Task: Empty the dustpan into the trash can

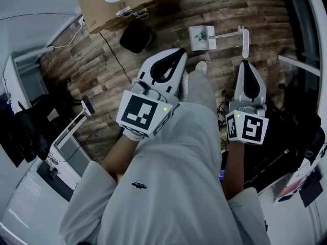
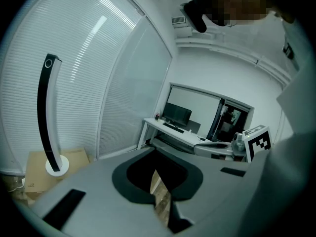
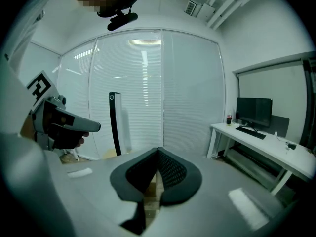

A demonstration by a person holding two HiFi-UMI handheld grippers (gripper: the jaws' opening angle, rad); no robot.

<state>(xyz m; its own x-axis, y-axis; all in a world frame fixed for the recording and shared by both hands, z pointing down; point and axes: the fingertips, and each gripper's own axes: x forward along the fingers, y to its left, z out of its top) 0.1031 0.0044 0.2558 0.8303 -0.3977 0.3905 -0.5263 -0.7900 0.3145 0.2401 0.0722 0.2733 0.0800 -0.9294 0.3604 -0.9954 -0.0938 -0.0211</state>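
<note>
Wood-plank floor (image 1: 245,4): brown boards, seen from steeply above; a black cable (image 1: 113,52) trails across them.
Dustpan (image 1: 203,38): white, lying on the floor ahead of the person's shoe, with something green inside – its long handle runs off to the right and bends back. Neither gripper touches it.
Trash can (image 1: 135,36): black, rounded corners, standing on the floor left of the dustpan and apart from it, just in front of a cardboard box (image 1: 127,4).
Left gripper (image 1: 180,53): held over the person's light trouser leg (image 1: 199,93), pointing forward and down. Jaws clenched tip to tip, nothing between the dark pads.
Right gripper (image 1: 245,64): level with the left one, near the dustpan handle's end. Jaws pressed together – empty.
Room walls: glass partitions lined with white horizontal blinds (image 3: 187,93).
Desk (image 3: 261,144): white, against the side wall, carrying a dark monitor (image 3: 253,112) and a keyboard.
Stand (image 2: 49,112): tall, slim, black-fronted, on a round white base beside the cardboard box.
</note>
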